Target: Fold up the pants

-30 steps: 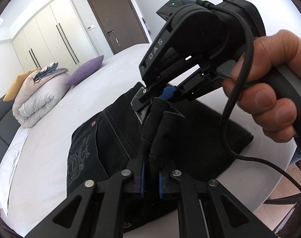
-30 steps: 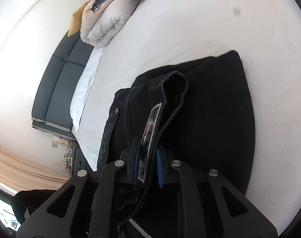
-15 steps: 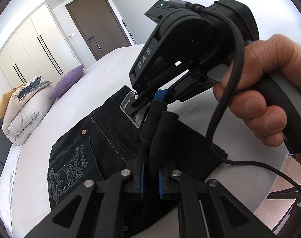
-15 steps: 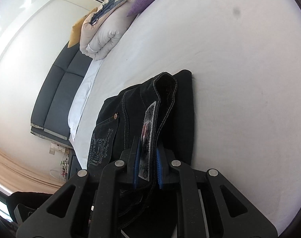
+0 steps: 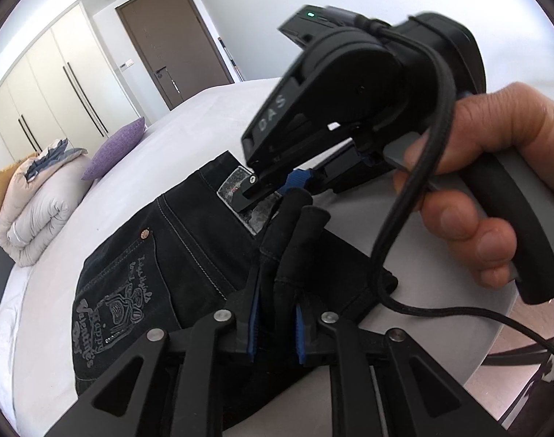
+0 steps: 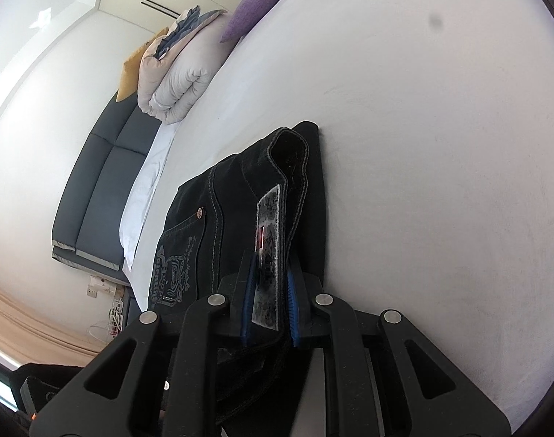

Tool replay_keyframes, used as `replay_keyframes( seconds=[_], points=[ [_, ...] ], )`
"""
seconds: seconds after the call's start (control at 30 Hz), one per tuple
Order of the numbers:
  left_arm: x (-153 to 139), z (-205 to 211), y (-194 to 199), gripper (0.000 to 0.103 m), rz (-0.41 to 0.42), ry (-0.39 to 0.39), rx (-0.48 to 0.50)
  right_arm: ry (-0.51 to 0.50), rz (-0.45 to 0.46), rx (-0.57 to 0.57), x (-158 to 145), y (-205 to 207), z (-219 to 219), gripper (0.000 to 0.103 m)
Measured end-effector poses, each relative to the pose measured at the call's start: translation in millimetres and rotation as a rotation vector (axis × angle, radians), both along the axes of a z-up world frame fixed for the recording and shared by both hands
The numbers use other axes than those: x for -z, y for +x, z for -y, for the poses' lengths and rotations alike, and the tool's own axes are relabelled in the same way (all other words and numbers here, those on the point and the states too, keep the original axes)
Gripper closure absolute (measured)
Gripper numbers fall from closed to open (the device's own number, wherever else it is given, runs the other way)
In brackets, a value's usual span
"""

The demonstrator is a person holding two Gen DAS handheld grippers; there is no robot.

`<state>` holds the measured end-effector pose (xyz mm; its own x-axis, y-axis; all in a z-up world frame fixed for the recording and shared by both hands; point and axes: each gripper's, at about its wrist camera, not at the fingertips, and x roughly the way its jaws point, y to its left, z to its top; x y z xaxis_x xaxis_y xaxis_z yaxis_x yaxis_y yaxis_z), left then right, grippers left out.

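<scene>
My left claw [image 5: 275,318] grips bunched folds of the black pants [image 5: 189,255], its jaws having just eased slightly wider. My right claw [image 6: 268,291] pinches the waistband patch [image 6: 269,255]. The pants lie folded on the white bed [image 6: 441,164], well short of the purple pillow [image 6: 255,5].

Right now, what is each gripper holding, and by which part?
Both hold the black pants. The left gripper pinches bunched dark fabric, likely leg ends; the right gripper pinches the waistband at its grey label patch.

The room was bright with white walls [image 5: 277,7]. A brown door [image 5: 175,36] stood beside tall white closets [image 5: 40,91]. The big bed [image 6: 422,145] had a white sheet, a purple pillow [image 5: 118,147], a rolled blanket [image 5: 36,207] and a dark headboard [image 6: 94,189].
</scene>
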<state>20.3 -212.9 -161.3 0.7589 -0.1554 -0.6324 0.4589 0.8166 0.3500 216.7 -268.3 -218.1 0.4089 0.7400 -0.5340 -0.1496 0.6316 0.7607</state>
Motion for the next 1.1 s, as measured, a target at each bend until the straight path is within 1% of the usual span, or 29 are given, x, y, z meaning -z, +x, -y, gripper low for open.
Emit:
replay_keyframes(
  seconds=[0.03,0.07,0.1,0.13,0.17,0.3,0.33,0.4,0.47,0.5,0.53,0.57,0.63,0.7,0.73,0.77,0.8,0.83,0.87,0.9,0.97,1.0,1.1],
  points=[
    [-3,-4,4,0.082,-0.007,-0.017,0.0,0.014,-0.005,0.001,1,1,2,0.087],
    [-6,-7,1,0.075,-0.013,-0.041,0.002,0.022,-0.014,0.002,1,1,3,0.086],
    [-11,-12,1,0.07,-0.022,-0.069,0.013,0.018,-0.02,0.005,1,0,5,0.086],
    [-17,-17,-4,0.061,-0.026,-0.101,0.02,0.008,-0.025,0.01,-2,-2,7,0.084],
    [-24,-24,-6,0.056,-0.028,-0.133,0.023,-0.002,-0.029,0.017,-4,-5,10,0.084],
    [-56,-64,-22,0.056,-0.046,-0.294,0.005,-0.06,-0.05,0.085,-15,-21,32,0.083],
    [-63,-76,-21,0.056,-0.056,-0.333,-0.005,-0.051,-0.034,0.089,-22,-26,35,0.083],
    [-75,-110,-9,0.062,-0.097,-0.447,-0.048,-0.023,0.013,0.052,-38,-35,35,0.083],
    [-79,-144,13,0.082,-0.153,-0.558,-0.093,0.004,0.059,-0.022,-56,-41,18,0.088],
    [-79,-162,28,0.086,-0.18,-0.603,-0.126,0.017,0.071,-0.061,-62,-41,8,0.089],
    [-79,-178,43,0.093,-0.201,-0.639,-0.154,0.024,0.074,-0.096,-64,-40,-4,0.089],
    [-76,-193,57,0.095,-0.23,-0.677,-0.173,0.033,0.067,-0.127,-65,-39,-15,0.09],
    [-67,-222,93,0.099,-0.311,-0.757,-0.203,0.036,0.026,-0.153,-51,-30,-31,0.091],
    [-54,-237,118,0.1,-0.395,-0.804,-0.205,0.07,-0.056,-0.14,-28,-19,-31,0.091],
    [-43,-244,128,0.101,-0.425,-0.815,-0.209,0.071,-0.102,-0.116,-15,-15,-28,0.096],
    [-34,-248,137,0.103,-0.469,-0.837,-0.196,0.047,-0.144,-0.088,-2,-12,-24,0.1],
    [-24,-252,144,0.103,-0.51,-0.863,-0.186,0.065,-0.171,-0.076,9,-11,-19,0.103],
    [-16,-254,149,0.103,-0.533,-0.884,-0.181,0.121,-0.182,-0.069,17,-13,-12,0.103],
    [-9,-258,152,0.103,-0.56,-0.912,-0.175,0.148,-0.19,-0.064,22,-14,-8,0.103],
    [-2,-262,152,0.103,-0.581,-0.948,-0.173,0.158,-0.192,-0.063,24,-15,-6,0.103],
    [5,-271,146,0.102,-0.591,-1.018,-0.175,0.145,-0.184,-0.068,24,-15,-9,0.103],
    [6,-273,141,0.102,-0.588,-1.028,-0.177,0.136,-0.181,-0.069,24,-15,-11,0.103],
    [5,-275,124,0.103,-0.573,-1.005,-0.16,0.138,-0.171,-0.072,25,-15,-13,0.103]
  ],
)
